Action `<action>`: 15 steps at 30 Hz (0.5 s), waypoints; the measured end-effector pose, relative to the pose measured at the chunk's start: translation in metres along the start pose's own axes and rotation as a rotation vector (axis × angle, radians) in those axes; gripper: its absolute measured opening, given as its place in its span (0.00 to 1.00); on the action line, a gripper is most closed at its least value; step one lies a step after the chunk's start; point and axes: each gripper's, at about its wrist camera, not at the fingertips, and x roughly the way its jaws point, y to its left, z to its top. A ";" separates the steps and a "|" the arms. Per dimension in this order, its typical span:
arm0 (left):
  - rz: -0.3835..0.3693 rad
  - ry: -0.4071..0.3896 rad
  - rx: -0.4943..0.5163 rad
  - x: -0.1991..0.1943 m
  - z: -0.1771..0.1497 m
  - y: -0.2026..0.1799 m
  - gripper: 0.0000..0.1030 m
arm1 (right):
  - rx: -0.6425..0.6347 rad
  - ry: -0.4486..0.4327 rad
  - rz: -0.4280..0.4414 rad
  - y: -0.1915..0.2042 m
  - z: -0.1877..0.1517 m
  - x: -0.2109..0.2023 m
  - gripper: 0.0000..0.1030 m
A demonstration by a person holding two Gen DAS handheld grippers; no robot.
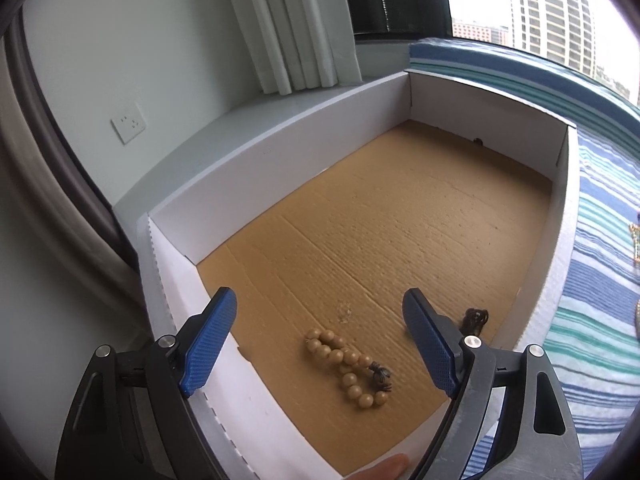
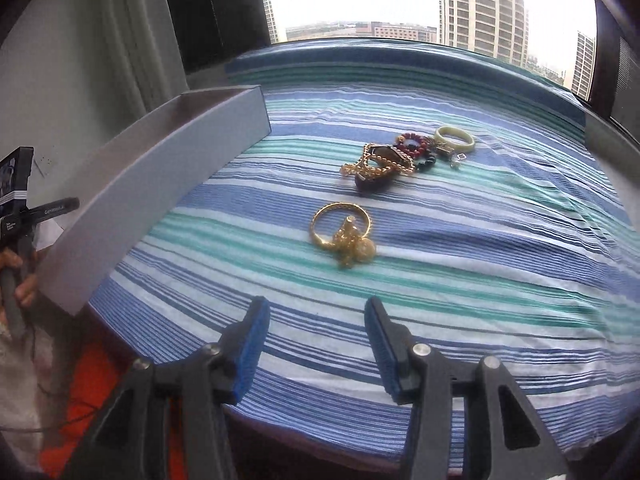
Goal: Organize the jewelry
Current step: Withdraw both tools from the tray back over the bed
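In the left wrist view a white cardboard box [image 1: 280,148] with a brown floor holds a tan wooden bead bracelet [image 1: 348,368] with a dark tassel. My left gripper [image 1: 320,344] is open and empty just above the bracelet. A dark item [image 1: 474,318] lies by the right finger. In the right wrist view my right gripper [image 2: 316,344] is open and empty over the striped cloth [image 2: 440,280]. Ahead of it lies a gold bangle with charms [image 2: 344,232]. Farther off is a pile of gold chain and red beads [image 2: 384,160] and a pale green bangle [image 2: 455,137].
The box's grey outer wall [image 2: 160,184] stands at the left of the right wrist view. The hand holding the left gripper's handle [image 2: 16,276] shows at the far left. A window with tall buildings lies beyond the cloth's far edge. A curtain [image 1: 296,24] hangs behind the box.
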 end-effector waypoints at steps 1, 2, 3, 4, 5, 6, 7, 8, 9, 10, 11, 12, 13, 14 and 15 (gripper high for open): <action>-0.004 0.001 -0.002 -0.002 -0.001 0.000 0.84 | 0.000 -0.001 -0.004 -0.001 -0.001 0.000 0.49; -0.009 0.002 -0.004 -0.003 -0.002 0.000 0.84 | 0.002 0.001 -0.005 -0.003 -0.001 0.000 0.49; -0.018 0.002 -0.004 -0.005 -0.003 0.000 0.84 | 0.009 0.003 -0.004 -0.005 -0.002 0.000 0.49; -0.030 -0.002 -0.006 -0.006 -0.004 0.000 0.84 | 0.016 0.004 -0.004 -0.007 -0.003 0.001 0.49; -0.037 -0.007 -0.010 -0.008 -0.004 0.001 0.84 | 0.021 0.005 -0.003 -0.008 -0.004 0.001 0.49; -0.037 -0.014 -0.015 -0.010 -0.003 0.001 0.85 | 0.023 0.007 -0.005 -0.010 -0.005 0.001 0.49; -0.028 -0.022 -0.024 -0.012 -0.002 0.002 0.87 | 0.025 0.008 -0.007 -0.011 -0.005 0.000 0.49; -0.013 -0.035 -0.037 -0.016 -0.001 0.005 0.87 | 0.028 0.007 -0.008 -0.012 -0.006 -0.001 0.49; -0.002 -0.050 -0.053 -0.021 0.000 0.007 0.88 | 0.028 0.006 -0.008 -0.013 -0.007 -0.002 0.53; 0.001 -0.069 -0.073 -0.027 0.002 0.009 0.91 | 0.027 0.004 -0.011 -0.014 -0.008 -0.004 0.57; -0.002 -0.088 -0.095 -0.033 0.005 0.011 0.96 | 0.026 0.000 -0.018 -0.016 -0.009 -0.005 0.62; -0.014 -0.110 -0.117 -0.041 0.007 0.013 0.98 | 0.026 -0.005 -0.027 -0.017 -0.010 -0.008 0.63; -0.034 -0.132 -0.131 -0.049 0.008 0.014 0.98 | 0.029 -0.009 -0.031 -0.019 -0.011 -0.010 0.63; -0.064 -0.151 -0.138 -0.058 0.010 0.013 0.98 | 0.036 -0.009 -0.029 -0.022 -0.012 -0.011 0.63; -0.102 -0.165 -0.137 -0.065 0.011 0.010 0.98 | 0.045 -0.008 -0.023 -0.026 -0.013 -0.012 0.63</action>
